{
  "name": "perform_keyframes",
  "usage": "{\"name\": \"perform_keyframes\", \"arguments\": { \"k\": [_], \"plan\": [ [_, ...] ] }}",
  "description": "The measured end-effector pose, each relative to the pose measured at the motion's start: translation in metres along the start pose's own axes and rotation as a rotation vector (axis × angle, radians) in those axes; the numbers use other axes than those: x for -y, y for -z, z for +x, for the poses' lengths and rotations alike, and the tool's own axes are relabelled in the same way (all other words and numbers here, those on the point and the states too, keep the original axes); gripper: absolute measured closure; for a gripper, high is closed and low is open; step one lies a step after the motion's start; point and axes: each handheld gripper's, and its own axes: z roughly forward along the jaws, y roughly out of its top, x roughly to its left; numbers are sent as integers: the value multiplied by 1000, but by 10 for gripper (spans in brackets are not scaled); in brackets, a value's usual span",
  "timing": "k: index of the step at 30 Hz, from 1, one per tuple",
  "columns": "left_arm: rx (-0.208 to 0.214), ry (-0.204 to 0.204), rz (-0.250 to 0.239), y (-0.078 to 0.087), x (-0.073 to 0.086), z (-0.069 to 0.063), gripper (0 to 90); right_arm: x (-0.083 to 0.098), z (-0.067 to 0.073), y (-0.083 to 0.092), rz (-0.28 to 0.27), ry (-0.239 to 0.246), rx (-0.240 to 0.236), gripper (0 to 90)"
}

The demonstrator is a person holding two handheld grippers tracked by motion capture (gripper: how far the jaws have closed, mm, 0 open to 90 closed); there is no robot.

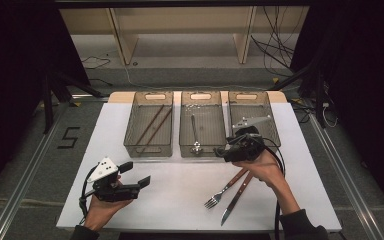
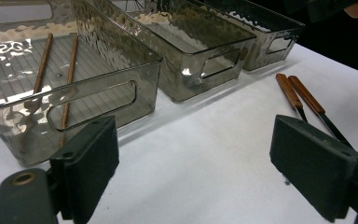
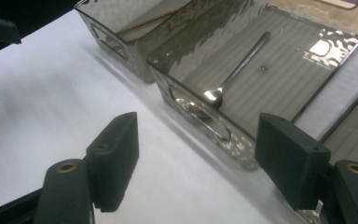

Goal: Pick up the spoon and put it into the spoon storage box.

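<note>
Three smoky clear bins stand in a row at the back of the white table (image 1: 180, 200). The left bin (image 1: 130, 132) (image 2: 98, 88) holds two brown chopsticks (image 1: 152, 125) (image 2: 70, 70). A metal spoon (image 1: 195, 132) (image 3: 237, 65) lies in the middle bin (image 1: 182, 130) (image 3: 205, 126). A wooden-handled fork (image 1: 222, 191) and knife (image 1: 236, 197) lie on the table at front right. My right gripper (image 1: 221, 151) (image 3: 200, 158) hovers open by the middle bin's front wall, with nothing between its pads. My left gripper (image 1: 136, 174) (image 2: 200, 163) is open at front left, holding nothing.
The right bin (image 1: 272, 125) (image 2: 270, 42) looks bare inside. Beyond the table is a grey floor with cables and a wooden shelf frame (image 1: 180, 30). A metal rail (image 1: 25, 170) runs along the left side.
</note>
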Motion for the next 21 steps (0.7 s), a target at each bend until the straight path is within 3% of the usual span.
{"name": "perform_keyframes", "arguments": {
  "k": [7, 21],
  "plan": [
    [1, -1, 0, 0, 0, 0, 148, 14, -1, 6, -11, -15, 1, 306],
    [0, -3, 3, 0, 0, 0, 148, 37, -9, 8, 32, -31, 19, 320]
  ]
}}
